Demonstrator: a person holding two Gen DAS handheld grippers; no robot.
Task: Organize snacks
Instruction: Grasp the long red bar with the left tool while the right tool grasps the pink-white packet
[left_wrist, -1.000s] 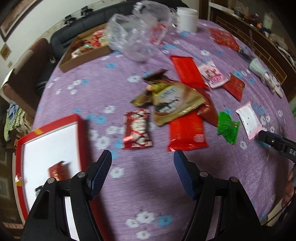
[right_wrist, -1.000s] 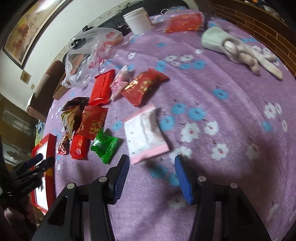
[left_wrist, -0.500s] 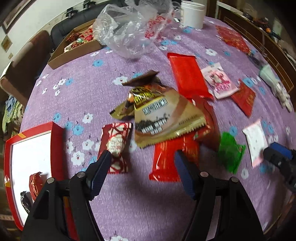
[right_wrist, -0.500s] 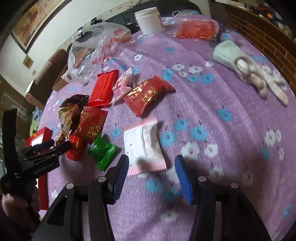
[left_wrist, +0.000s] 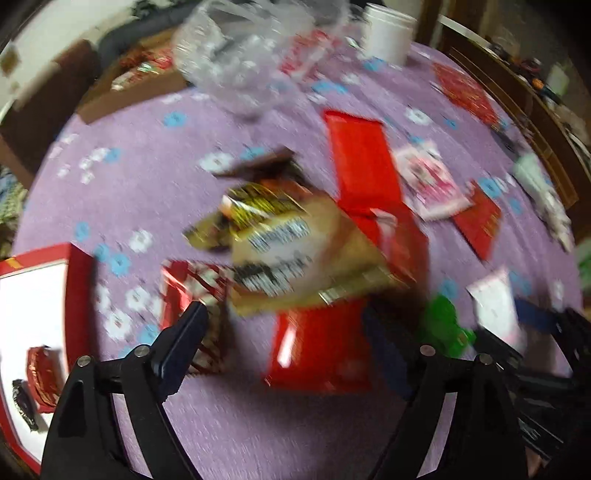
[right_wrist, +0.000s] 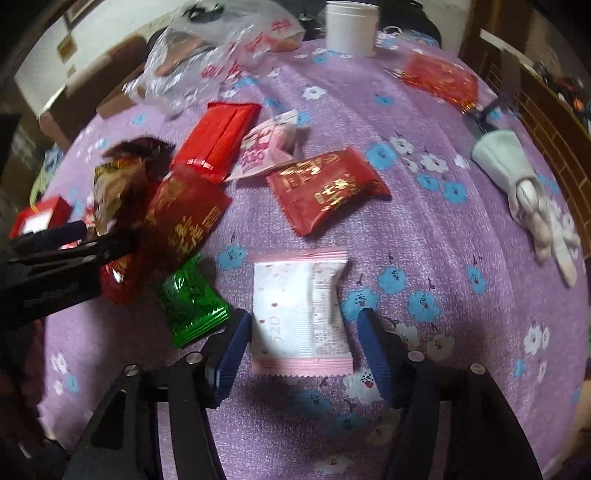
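Purple flowered cloth (right_wrist: 424, 229) covers the round table and carries scattered snack packets. In the right wrist view, the right gripper (right_wrist: 301, 347) stands at lower centre, its jaws just widened and released, straddling a pink-and-white packet (right_wrist: 299, 314) without pressing it; a green packet (right_wrist: 192, 306) lies just left. In the blurred left wrist view, the left gripper (left_wrist: 284, 343) hovers with jaws spread, just widened, above a red packet (left_wrist: 317, 354), empty. A red-rimmed tray (left_wrist: 79, 291) sits at lower left. Farther back lie a clear plastic bag (right_wrist: 207, 66) and a white cup (right_wrist: 351, 27).
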